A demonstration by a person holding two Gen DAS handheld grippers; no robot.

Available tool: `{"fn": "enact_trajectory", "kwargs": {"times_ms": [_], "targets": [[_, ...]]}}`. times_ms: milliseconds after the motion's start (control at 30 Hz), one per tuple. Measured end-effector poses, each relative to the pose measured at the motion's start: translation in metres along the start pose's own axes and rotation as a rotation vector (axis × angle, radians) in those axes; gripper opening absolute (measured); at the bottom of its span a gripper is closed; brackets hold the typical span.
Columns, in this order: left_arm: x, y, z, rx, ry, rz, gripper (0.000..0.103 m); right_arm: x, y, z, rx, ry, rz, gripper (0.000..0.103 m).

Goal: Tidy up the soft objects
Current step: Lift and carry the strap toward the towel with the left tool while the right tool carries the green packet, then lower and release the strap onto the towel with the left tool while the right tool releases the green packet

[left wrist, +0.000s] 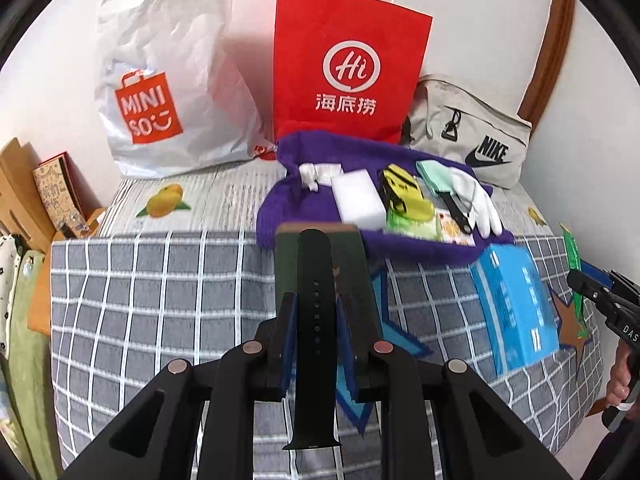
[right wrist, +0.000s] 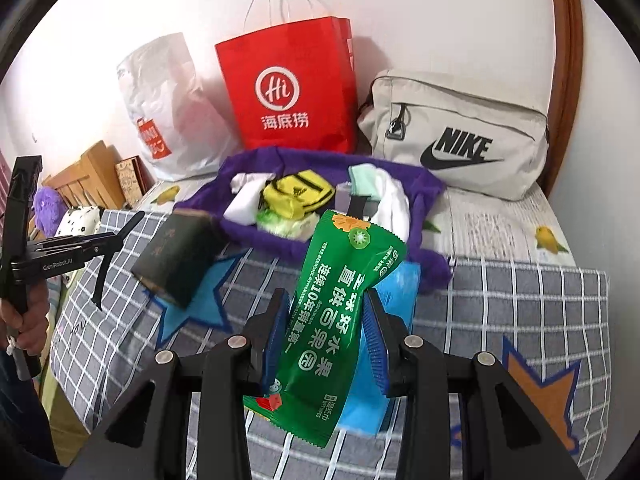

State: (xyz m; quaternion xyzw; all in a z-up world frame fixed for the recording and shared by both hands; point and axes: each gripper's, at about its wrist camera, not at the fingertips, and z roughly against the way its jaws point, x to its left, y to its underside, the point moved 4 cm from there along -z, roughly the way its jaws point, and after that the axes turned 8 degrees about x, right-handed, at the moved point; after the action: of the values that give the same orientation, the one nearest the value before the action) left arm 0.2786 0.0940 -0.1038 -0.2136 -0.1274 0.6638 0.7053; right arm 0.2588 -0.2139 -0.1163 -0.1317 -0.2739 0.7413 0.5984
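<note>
My left gripper (left wrist: 314, 300) is shut on a black watch strap (left wrist: 315, 320), held upright above the grey checked bedding (left wrist: 160, 280). A dark green book (left wrist: 352, 248) lies just beyond it. My right gripper (right wrist: 326, 300) is shut on a green snack packet (right wrist: 336, 312), held above a blue tissue pack (right wrist: 400, 280). A purple towel (left wrist: 288, 208) (right wrist: 248, 232) lies ahead, holding a white sponge (left wrist: 356, 196), a yellow pouch (left wrist: 404, 192) (right wrist: 296, 194), a mint cloth (left wrist: 434, 176) and a white glove (left wrist: 476, 200).
Against the wall stand a white Miniso bag (left wrist: 160, 92), a red paper bag (left wrist: 348, 68) (right wrist: 288, 88) and a beige Nike pouch (left wrist: 472, 136) (right wrist: 460, 132). A wooden headboard (right wrist: 84, 176) and a purple plush toy (right wrist: 48, 208) are at the left. The blue tissue pack also shows in the left wrist view (left wrist: 516, 308).
</note>
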Motion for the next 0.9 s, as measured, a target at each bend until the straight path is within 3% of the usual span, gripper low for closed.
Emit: {"fn": "enact_trajectory", "kwargs": {"times_ms": [900], "targets": [[-0.001,-0.108,-0.066,0.031,-0.008,-0.014,0.019,-0.021,-0.103,-0.069,-0.001,-0.017,0.033,0.037]]}}
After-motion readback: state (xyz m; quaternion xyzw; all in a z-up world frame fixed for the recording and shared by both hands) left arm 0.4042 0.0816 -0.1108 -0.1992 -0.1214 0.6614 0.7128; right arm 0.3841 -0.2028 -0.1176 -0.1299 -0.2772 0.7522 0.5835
